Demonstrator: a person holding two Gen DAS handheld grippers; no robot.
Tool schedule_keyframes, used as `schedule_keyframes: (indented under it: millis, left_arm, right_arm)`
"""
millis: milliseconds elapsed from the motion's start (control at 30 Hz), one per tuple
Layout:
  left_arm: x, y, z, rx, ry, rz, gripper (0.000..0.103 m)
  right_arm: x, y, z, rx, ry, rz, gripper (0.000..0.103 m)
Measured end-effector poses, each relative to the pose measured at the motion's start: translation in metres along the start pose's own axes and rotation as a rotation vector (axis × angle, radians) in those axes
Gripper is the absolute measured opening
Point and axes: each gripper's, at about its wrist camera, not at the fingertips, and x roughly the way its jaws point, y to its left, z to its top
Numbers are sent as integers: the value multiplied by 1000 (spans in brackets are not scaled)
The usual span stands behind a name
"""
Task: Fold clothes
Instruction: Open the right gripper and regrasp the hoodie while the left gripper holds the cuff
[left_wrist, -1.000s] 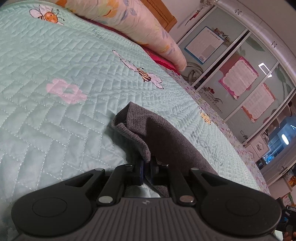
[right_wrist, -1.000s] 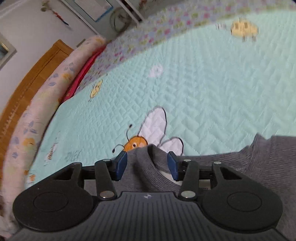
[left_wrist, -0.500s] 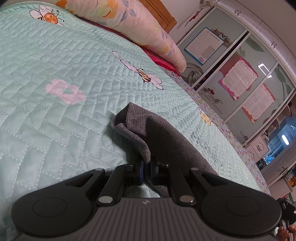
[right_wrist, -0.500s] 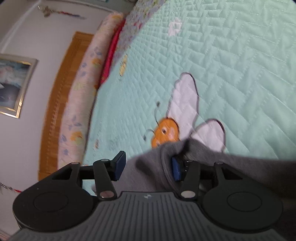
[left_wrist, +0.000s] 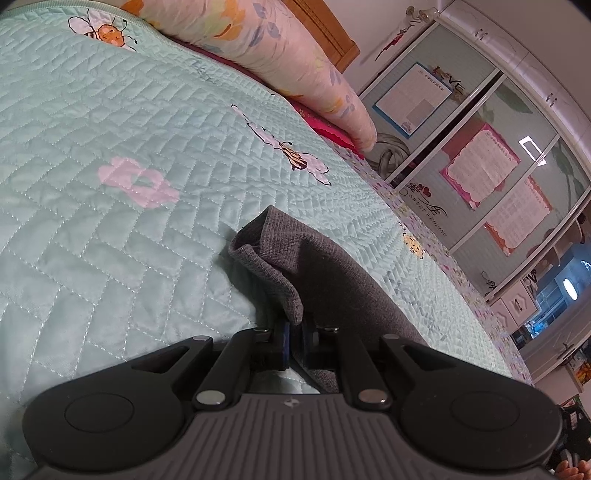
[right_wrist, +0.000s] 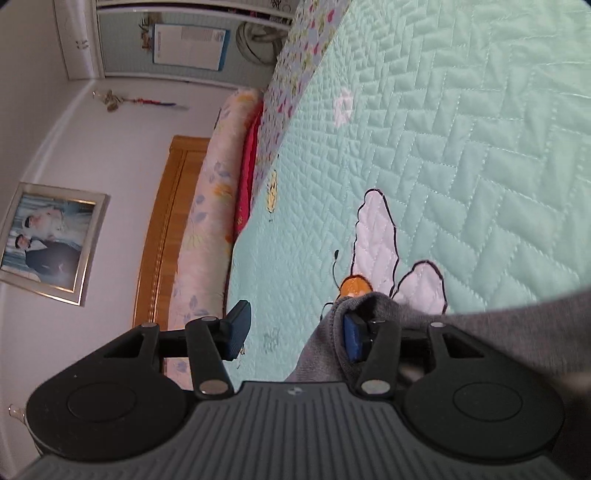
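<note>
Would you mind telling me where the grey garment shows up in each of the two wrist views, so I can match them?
Left wrist view: the grey garment runs from lower centre up to mid-frame, its edge pinched in the shut left tongs.
Right wrist view: it fills the lower right, its collar edge draped over one pad of the open right tongs.
Shared landmark: the floral pillow along the headboard.

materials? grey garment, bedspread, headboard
Grey garment: looks like a soft matte knit, fine ribbed texture, drapes limply. Fibre unclear.
Bedspread: mint quilted fabric with a slight sheen, stitched zigzag lines, sewn-on bee shapes. Possibly synthetic or a cotton blend.
Headboard: seems wood or wood veneer, orange-brown with a smooth finish.
</note>
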Motion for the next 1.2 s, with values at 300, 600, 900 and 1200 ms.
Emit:
schedule_keyframes:
  millis: [300,600,900,1200]
  left_arm:
    - [1,2,2,-3,3,-4,9]
    - [2,0,1,-3,4,-6,9]
    - [1,2,2,-8,6,-9,9]
    - [0,4,1,-18,4,-16,8]
  right_arm:
    - [-34,-9,1,48,-86,-86,59]
    - [28,10,3,-61,61,-119,62]
    - [23,-2,9,-42,73,-95,62]
    - [8,-6,6,-10,-149,-128,61]
